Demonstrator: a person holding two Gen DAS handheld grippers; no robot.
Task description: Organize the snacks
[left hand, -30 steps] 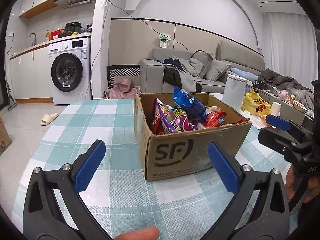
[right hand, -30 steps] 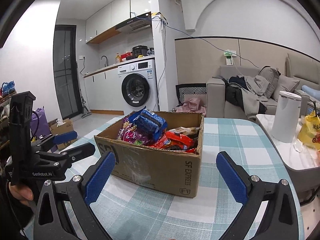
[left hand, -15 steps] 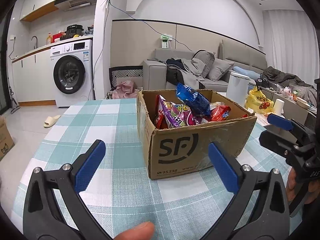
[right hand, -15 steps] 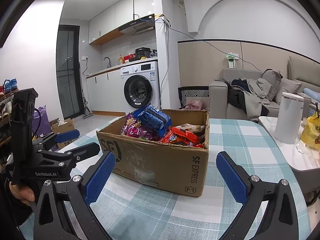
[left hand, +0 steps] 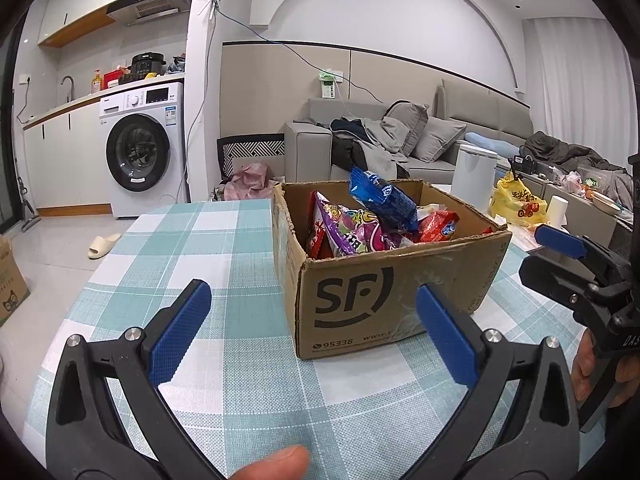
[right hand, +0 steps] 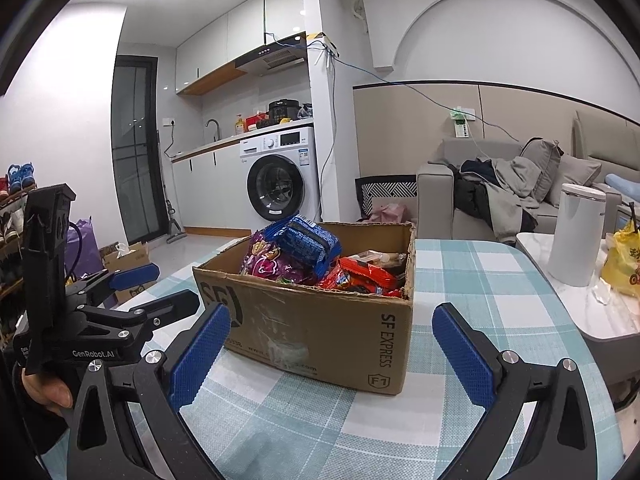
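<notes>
on the desk [left hand: 248,248], which wears a teal-and-white checked cloth, an open cardboard box [left hand: 384,296] printed with "sf" and "sf express" stands with its flaps gone or folded out of sight. the snacks sit inside it: a blue packet [left hand: 382,198] stands highest and tilted, leaning over a purple packet [left hand: 352,232], with a red packet [left hand: 438,228] beside them toward the box's far right corner. in the right wrist view the same pile shows as the blue packet [right hand: 310,244] on top, the purple packet [right hand: 266,262] below it and the red packet [right hand: 364,276] lying lower toward the box's near right wall.

the left gripper [left hand: 312,332] hovers over the cloth just short of the box, its jaws spread wide and empty, the right blue pad [left hand: 446,340] in front of the box's printed face and the left one over bare cloth. a fingertip [left hand: 272,464] shows at the bottom edge. the right gripper [right hand: 330,348] is likewise released, its jaws wide apart with nothing between them, framing the box's near corner. each gripper appears in the other's view, held in a hand [left hand: 592,364] at the box's side, clear of the cardboard.

beyond the desk stand a washing machine [left hand: 140,152], a grey sofa [left hand: 400,140] heaped with clothes, a white bin [left hand: 474,172] and a yellow bag [left hand: 516,202].
</notes>
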